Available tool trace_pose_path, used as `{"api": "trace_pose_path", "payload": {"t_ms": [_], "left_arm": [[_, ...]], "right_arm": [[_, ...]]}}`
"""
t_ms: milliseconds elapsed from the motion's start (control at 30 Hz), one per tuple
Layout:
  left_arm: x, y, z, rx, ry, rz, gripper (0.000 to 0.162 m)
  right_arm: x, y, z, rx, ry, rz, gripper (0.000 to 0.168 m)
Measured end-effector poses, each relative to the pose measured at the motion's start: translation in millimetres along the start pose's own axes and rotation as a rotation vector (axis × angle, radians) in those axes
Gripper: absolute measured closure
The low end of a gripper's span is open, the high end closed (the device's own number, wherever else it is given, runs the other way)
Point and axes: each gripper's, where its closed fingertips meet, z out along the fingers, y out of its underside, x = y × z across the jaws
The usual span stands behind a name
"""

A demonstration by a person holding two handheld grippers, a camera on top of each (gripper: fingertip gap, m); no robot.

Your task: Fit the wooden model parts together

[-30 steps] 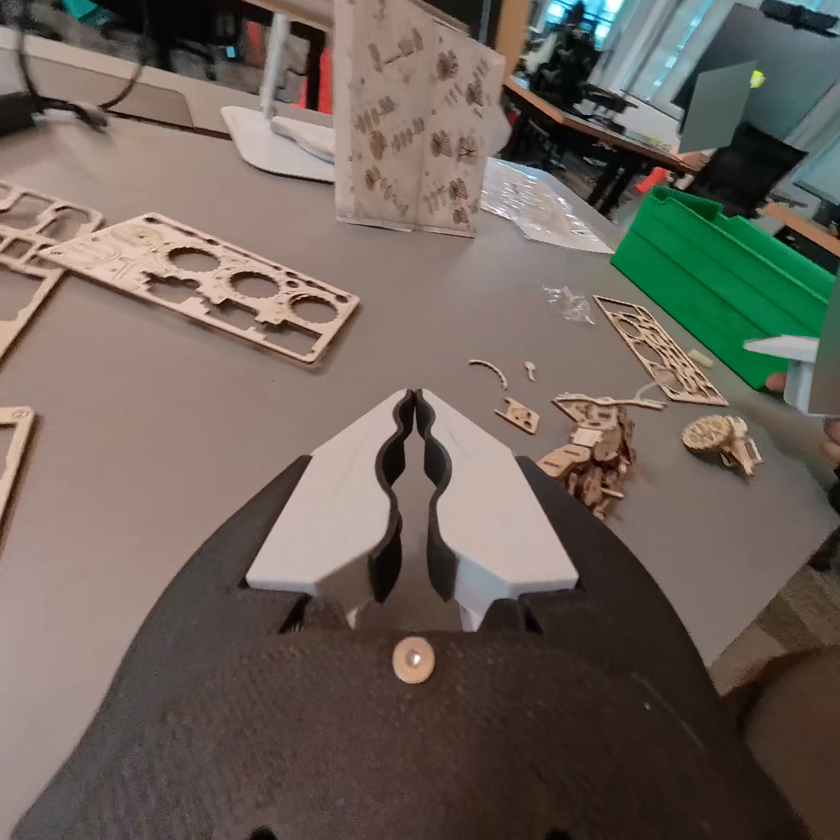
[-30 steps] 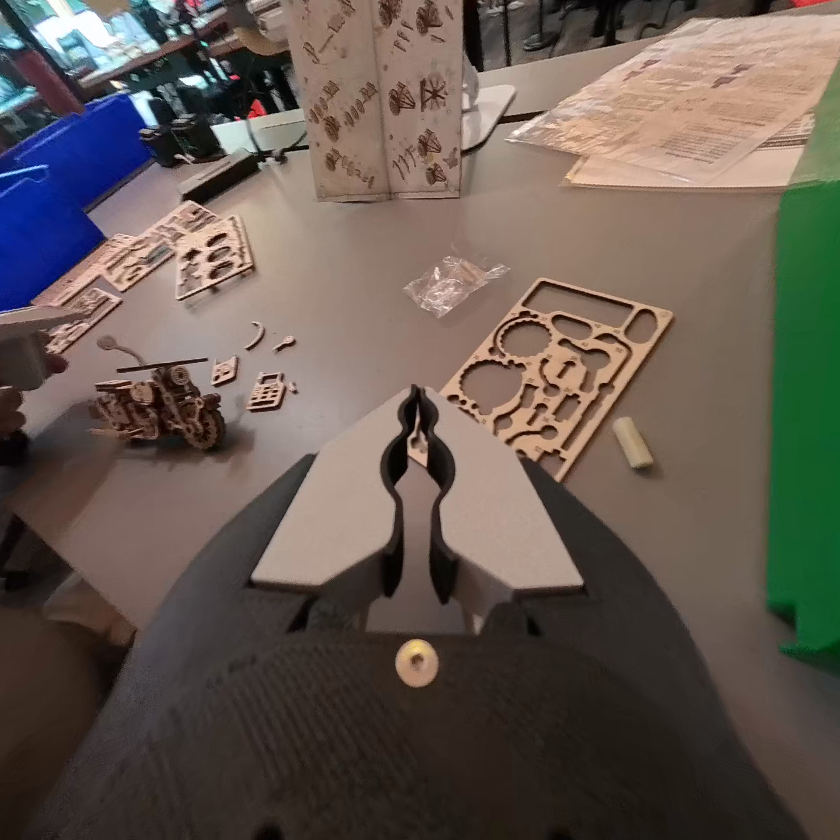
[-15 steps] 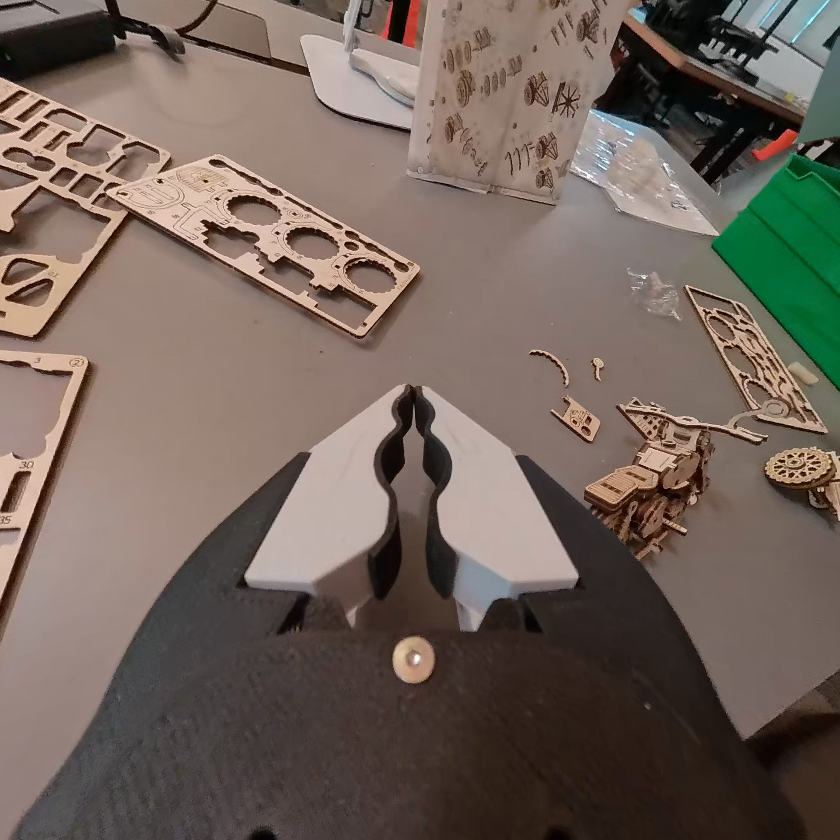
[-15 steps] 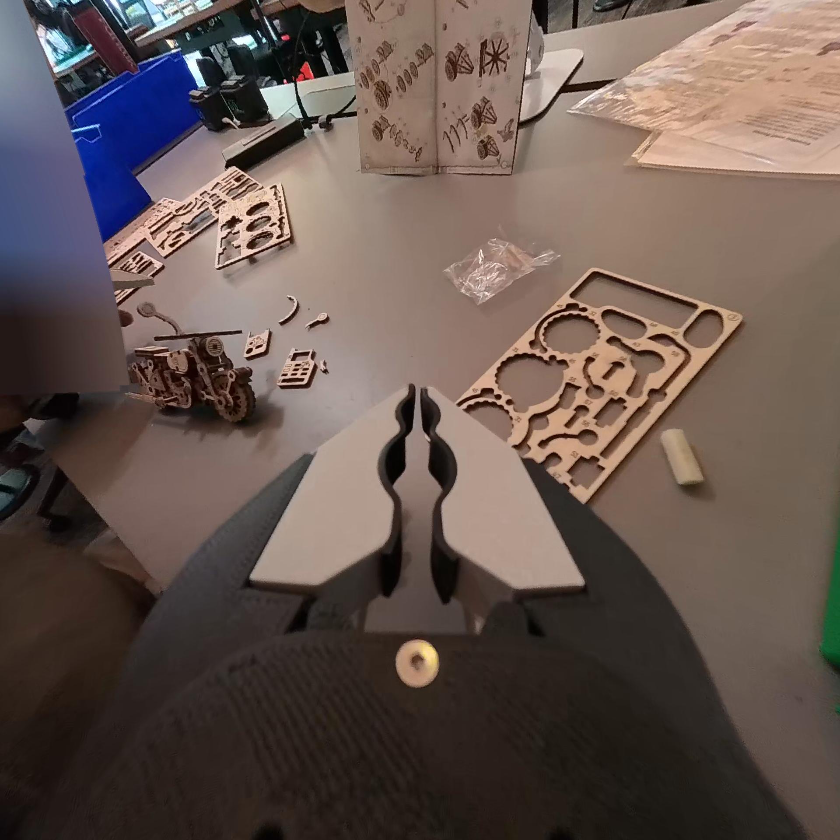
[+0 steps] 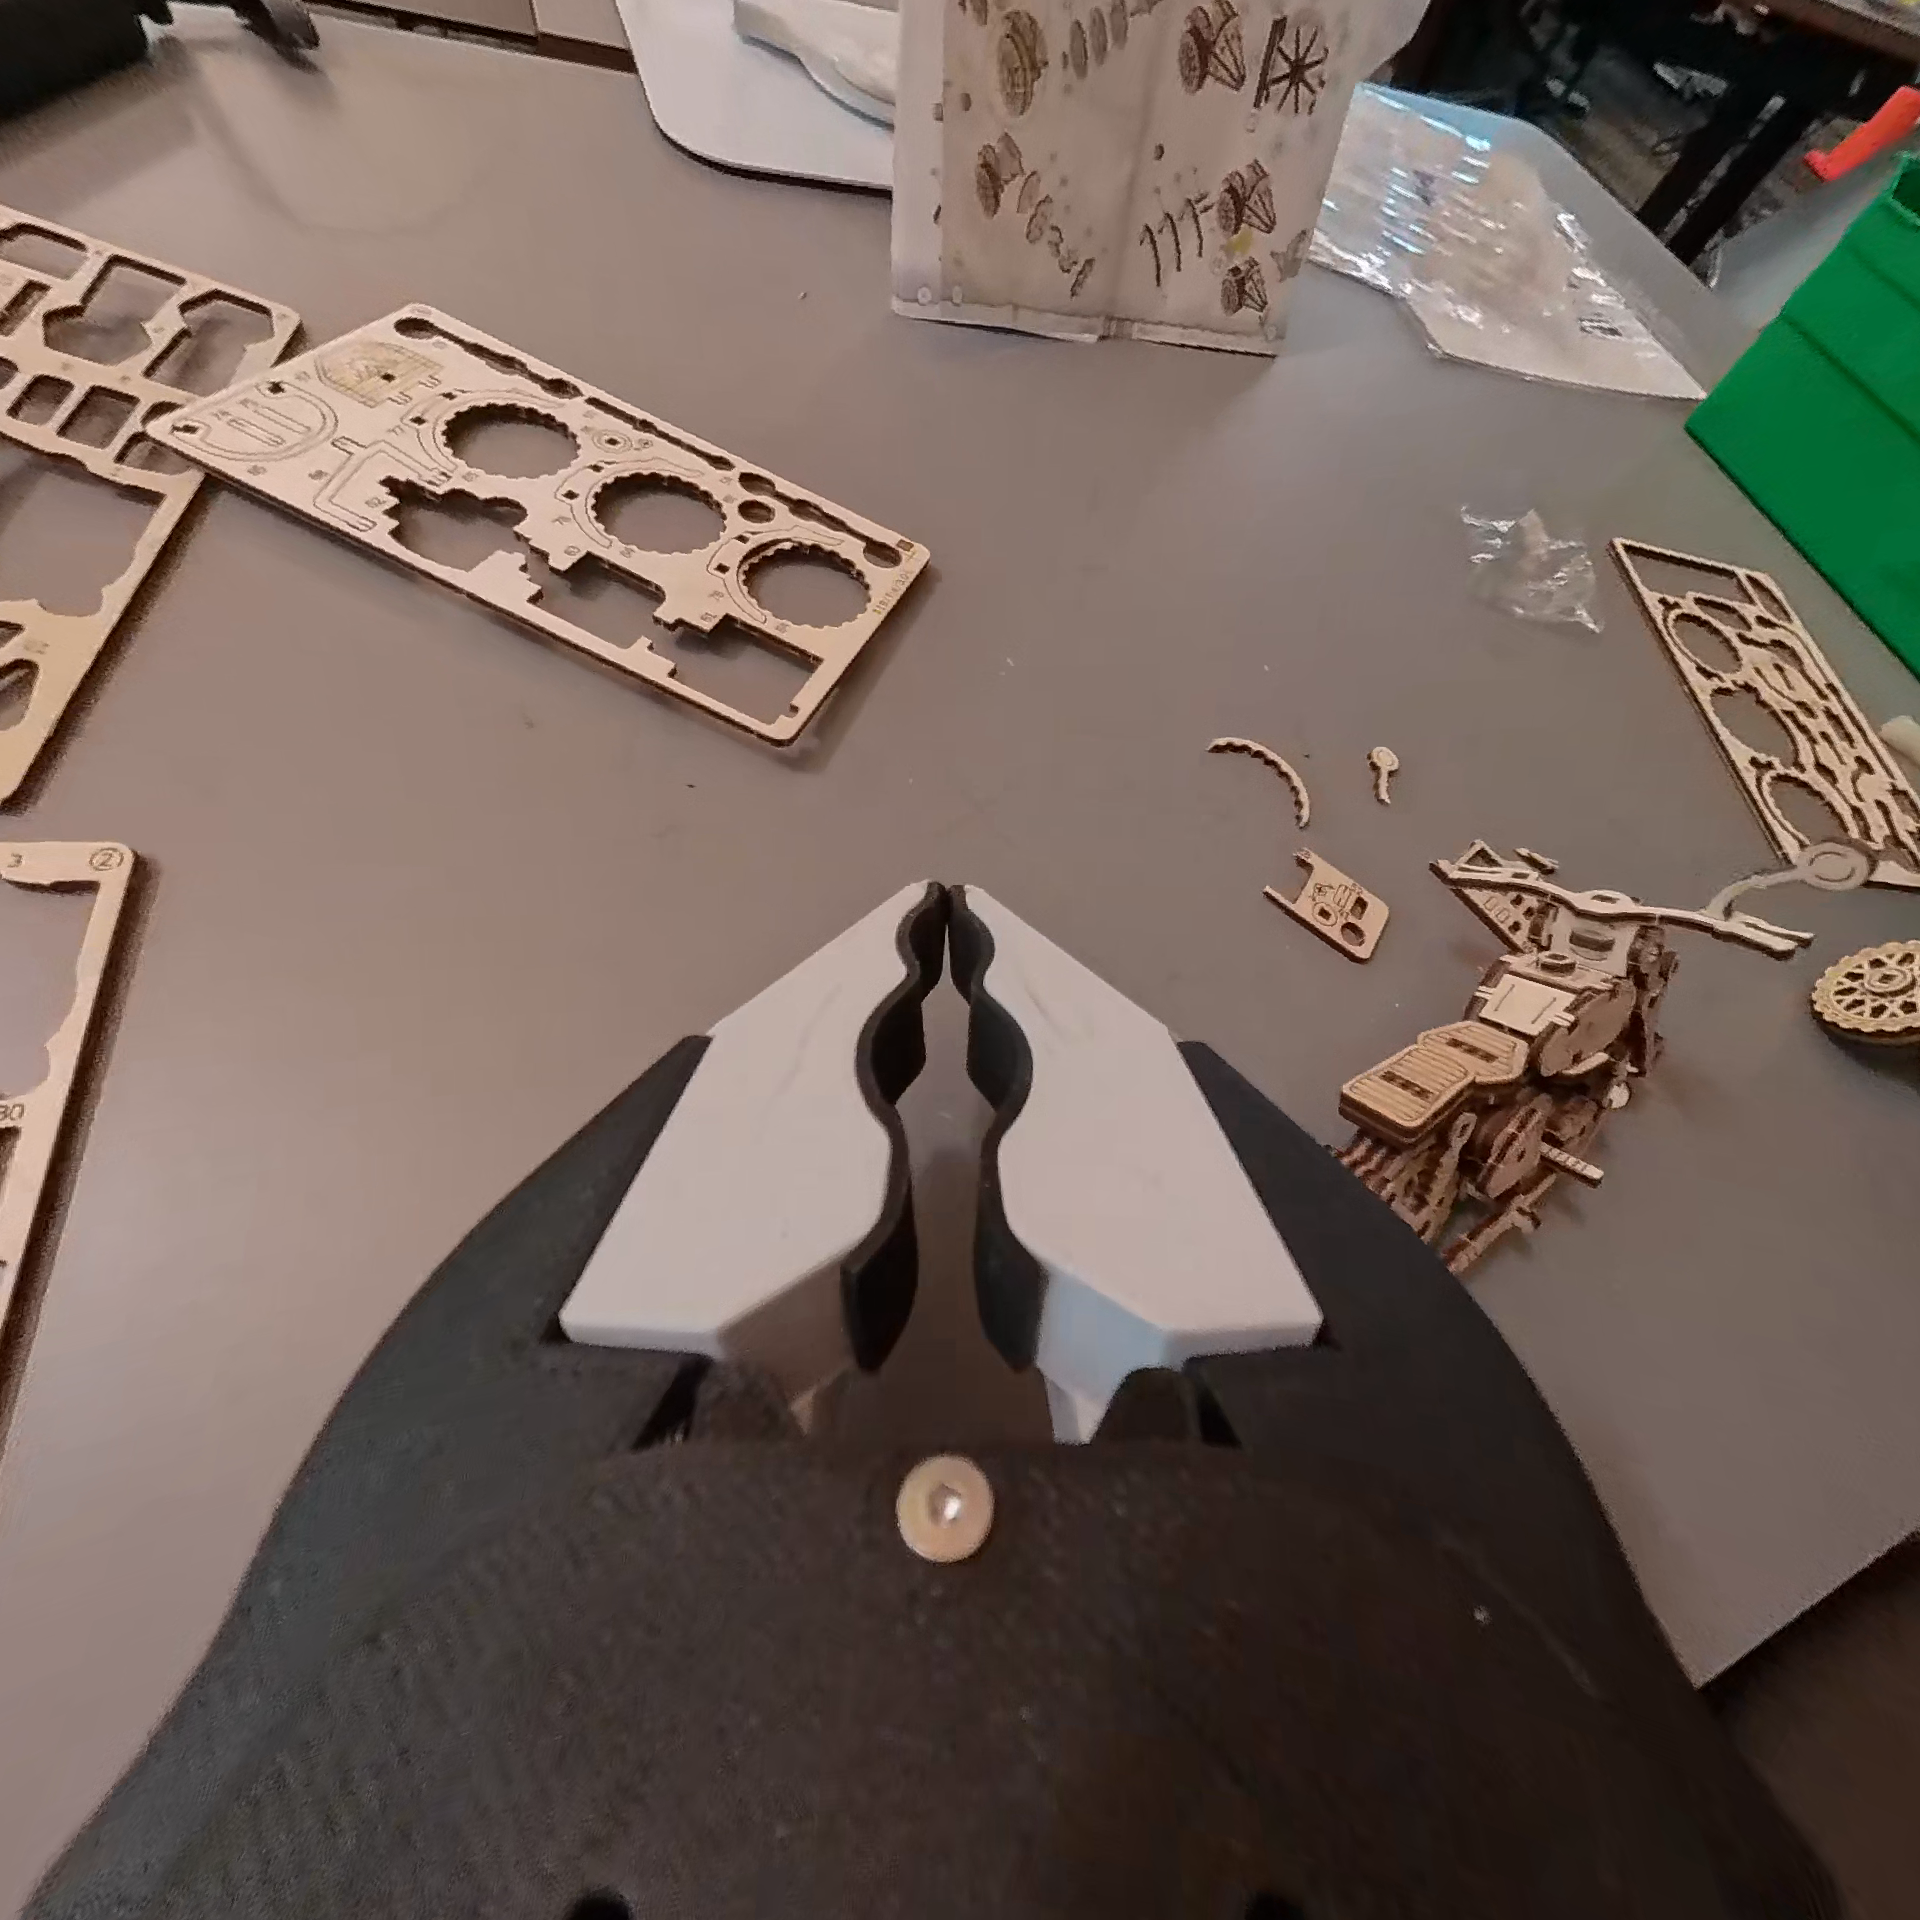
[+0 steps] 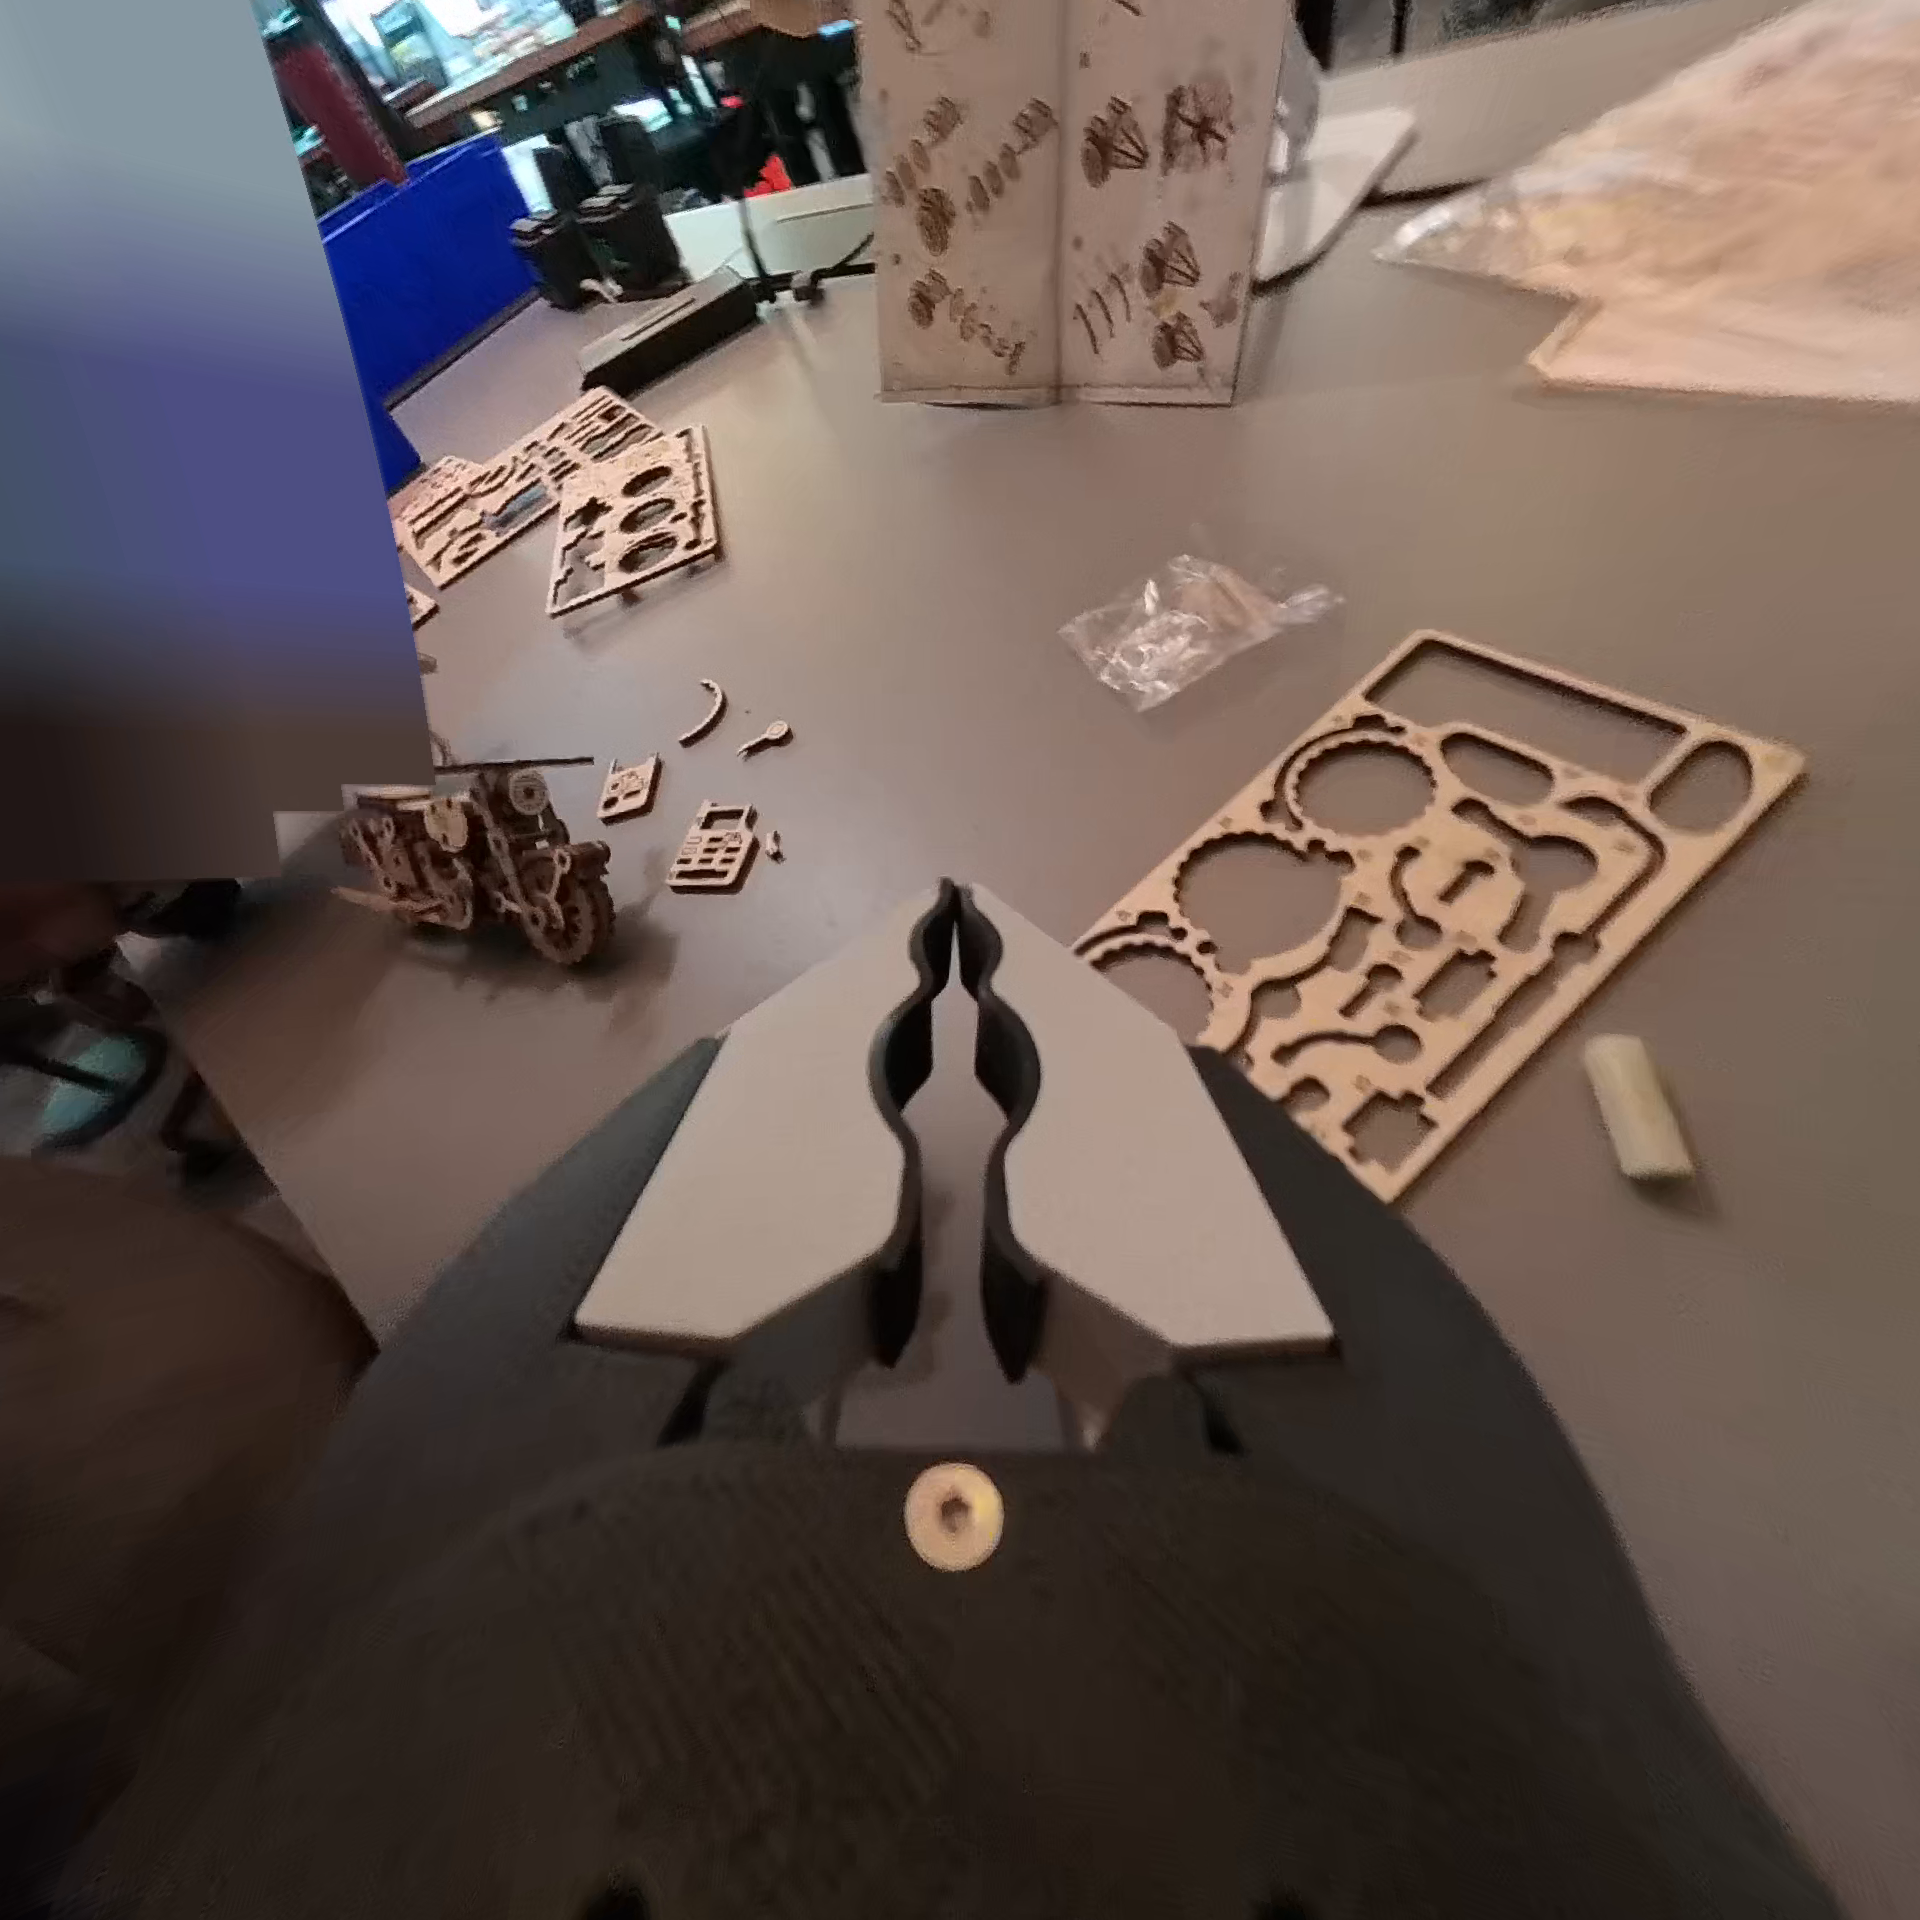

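Both grippers are held above the grey worktop (image 5: 520,935) with nothing between them: the jaws of the left gripper (image 5: 948,891) are closed tip to tip, and those of the right gripper (image 6: 956,891) also. The half-built wooden motorcycle (image 5: 1507,1049) is seen at about 3 o'clock from the left tips, resting on the worktop, with a loose wheel (image 5: 1870,987) just beside it (probably kept near for fitting). Small loose parts (image 6: 712,847) are laid near the model, and punched-out sheets (image 5: 540,520) are set well apart.

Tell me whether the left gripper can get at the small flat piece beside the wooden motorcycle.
Probably yes: bare table lies between the left gripper and the flat piece, but its jaws are shut and must open first.
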Motion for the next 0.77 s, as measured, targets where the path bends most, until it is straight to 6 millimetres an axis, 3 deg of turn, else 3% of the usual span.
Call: {"api": "trace_pose_path", "payload": {"t_ms": [167, 400, 767], "left_arm": [[0.6, 2.3, 1.9, -0.020, 0.024, -0.020, 0.162], [4.6, 5.9, 4.1, -0.047, 0.057, -0.026, 0.162], [11.0, 10.6, 7.5, -0.079, 0.005, 0.099, 0.162]], "right_arm": [[-4.1, 1.3, 3.2, 0.000, 0.024, -0.088, 0.168], [2.8, -4.9, -1.7, 0.048, -0.020, 0.032, 0.168], [7.0, -7.8, -3.7, 0.074, -0.015, 0.052, 0.168]]}}
